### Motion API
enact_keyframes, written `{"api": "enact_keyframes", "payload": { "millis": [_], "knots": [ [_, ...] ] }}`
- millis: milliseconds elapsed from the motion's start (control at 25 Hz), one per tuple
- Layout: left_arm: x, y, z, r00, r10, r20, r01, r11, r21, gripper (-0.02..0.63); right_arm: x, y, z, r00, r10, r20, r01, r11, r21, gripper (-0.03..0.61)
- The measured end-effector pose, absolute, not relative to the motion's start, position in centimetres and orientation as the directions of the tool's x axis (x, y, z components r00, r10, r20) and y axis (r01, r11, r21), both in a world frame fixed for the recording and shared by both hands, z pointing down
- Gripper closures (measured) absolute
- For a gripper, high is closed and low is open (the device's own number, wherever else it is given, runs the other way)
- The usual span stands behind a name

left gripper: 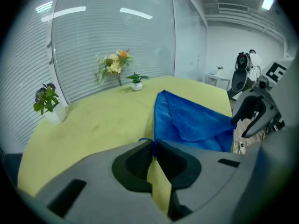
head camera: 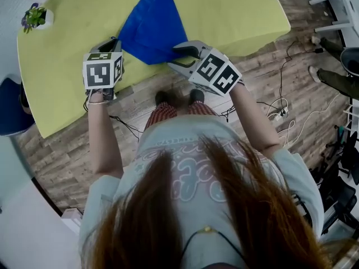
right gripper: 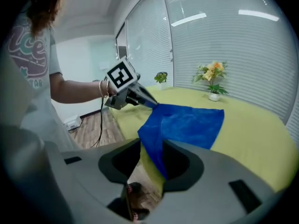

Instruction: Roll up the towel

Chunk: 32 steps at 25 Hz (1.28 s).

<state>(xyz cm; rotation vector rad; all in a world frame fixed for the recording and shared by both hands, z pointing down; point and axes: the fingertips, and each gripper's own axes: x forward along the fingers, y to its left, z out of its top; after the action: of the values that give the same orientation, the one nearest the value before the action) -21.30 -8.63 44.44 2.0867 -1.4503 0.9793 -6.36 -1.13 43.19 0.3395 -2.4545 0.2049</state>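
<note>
1. In the head view I saw the towel (head camera: pixel 151 27) at the table's (head camera: pixel 67 55) near edge, narrowing toward the far edge. The left gripper (head camera: pixel 112 42) sat at its near left corner and the right gripper (head camera: pixel 178 55) at its near right corner. This view did not tell me whether either one gripped.
2. In the left gripper view the jaws were clenched on a scrap of the towel's corner, right at the tips. I judged that bite thin. A sideways pull could slip it free and start the roll crooked.
3. In the right gripper view the jaws stood apart with the towel's edge between them, unsqueezed, and floor showed below. If I rolled before closing them, that side could lag or slide off the near edge. Only this view showed the left gripper's tips on the corner from outside.
</note>
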Motion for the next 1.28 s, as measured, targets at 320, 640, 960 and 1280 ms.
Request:
{"api": "enact_keyframes", "payload": {
  "millis": [320, 640, 960, 1280],
  "knots": [
    [-16.0, -9.5, 38.5, 0.264, -0.716, 0.646, -0.935, -0.356, -0.013, 0.584, -6.4, 0.4, 44.6, -0.773, -0.136, 0.62, -0.207, 0.977, -0.044, 0.41],
    [-6.2, -12.0, 38.5, 0.341, -0.662, 0.667, -0.882, -0.471, -0.017, 0.584, -5.5, 0.8, 43.7, -0.796, -0.118, 0.593, -0.15, 0.989, -0.006, 0.41],
    [-1.0, -13.5, 43.3, 0.326, -0.587, 0.741, -0.841, -0.539, -0.058, 0.583, -1.0, -0.1, 43.2, -0.795, -0.163, 0.585, -0.212, 0.977, -0.014, 0.41],
    [2.0, -10.0, 41.8, 0.564, -0.522, 0.64, -0.756, -0.638, 0.145, 0.364, 1.6, -1.7, 42.5, -0.804, -0.217, 0.554, -0.306, 0.949, -0.073, 0.41]
  ]
}}
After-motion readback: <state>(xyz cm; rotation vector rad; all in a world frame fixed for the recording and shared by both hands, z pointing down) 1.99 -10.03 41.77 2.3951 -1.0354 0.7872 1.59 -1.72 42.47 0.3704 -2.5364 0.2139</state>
